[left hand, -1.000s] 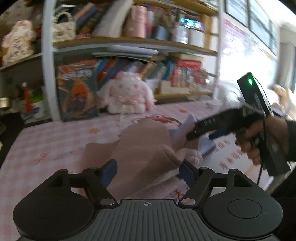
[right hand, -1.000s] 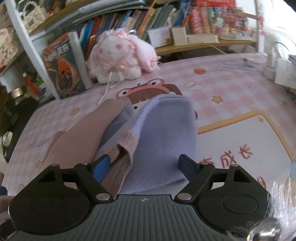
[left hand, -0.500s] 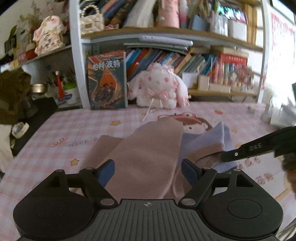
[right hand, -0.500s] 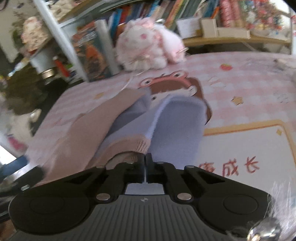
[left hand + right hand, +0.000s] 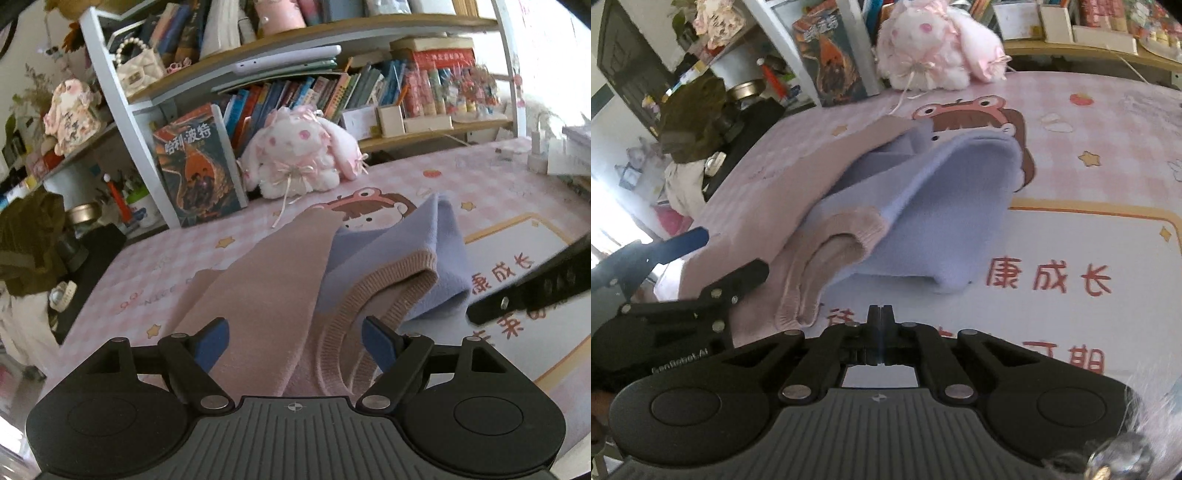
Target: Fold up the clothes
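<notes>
Knitted pink-and-lavender sweater (image 5: 280, 291) is seen lying on pink checked cartoon-print table mat (image 5: 517, 192), partly folded, directly ahead of both grippers. L gripper (image 5: 295, 341) is held w/ its 2 blue-padded jaws spread wide over the sweater's pink part, nothing pinched. R gripper (image 5: 881, 319) has jaws pressed together, empty, just short of the ribbed pink collar (image 5: 846, 240). White-pink plush bunny (image 5: 299, 155) sits further back by bookshelf.
</notes>
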`<state>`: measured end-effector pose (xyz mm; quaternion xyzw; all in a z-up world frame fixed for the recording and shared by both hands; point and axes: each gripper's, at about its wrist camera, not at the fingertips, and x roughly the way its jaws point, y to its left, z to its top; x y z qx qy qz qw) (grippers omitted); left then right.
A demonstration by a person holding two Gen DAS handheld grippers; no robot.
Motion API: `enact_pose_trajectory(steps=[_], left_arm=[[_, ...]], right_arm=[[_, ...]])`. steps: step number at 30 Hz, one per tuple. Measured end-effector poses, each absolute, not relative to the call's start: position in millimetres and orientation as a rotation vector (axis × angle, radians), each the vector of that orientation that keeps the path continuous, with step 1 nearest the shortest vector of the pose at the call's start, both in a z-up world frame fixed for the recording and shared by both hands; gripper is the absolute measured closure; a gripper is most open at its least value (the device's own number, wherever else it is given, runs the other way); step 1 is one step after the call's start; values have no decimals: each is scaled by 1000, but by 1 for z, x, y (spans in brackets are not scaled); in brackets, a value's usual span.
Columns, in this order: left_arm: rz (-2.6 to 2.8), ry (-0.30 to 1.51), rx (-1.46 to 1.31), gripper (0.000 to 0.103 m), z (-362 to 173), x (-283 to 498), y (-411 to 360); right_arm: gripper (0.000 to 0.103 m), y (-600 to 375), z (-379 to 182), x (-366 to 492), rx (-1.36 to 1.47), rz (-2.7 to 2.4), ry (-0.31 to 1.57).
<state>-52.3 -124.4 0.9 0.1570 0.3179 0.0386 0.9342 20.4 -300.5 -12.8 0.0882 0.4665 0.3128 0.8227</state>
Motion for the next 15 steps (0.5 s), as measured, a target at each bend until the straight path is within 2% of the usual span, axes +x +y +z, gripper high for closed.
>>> enact_pose_trajectory(steps=[10,11,14,15], left_arm=[[150,690,386,22,-9,-37,-128],[163,696,401,22,-10,-35,-127],[173,706,413,22,-10,-37,-121],[174,708,417,22,-11,-39,-119]], right_arm=[[99,-328,-13,38,295,589,982],[93,-330,-12,40,306,589,979],[64,-331,-5,45,327,606,958],[64,-330,-3,47,333,620,948]])
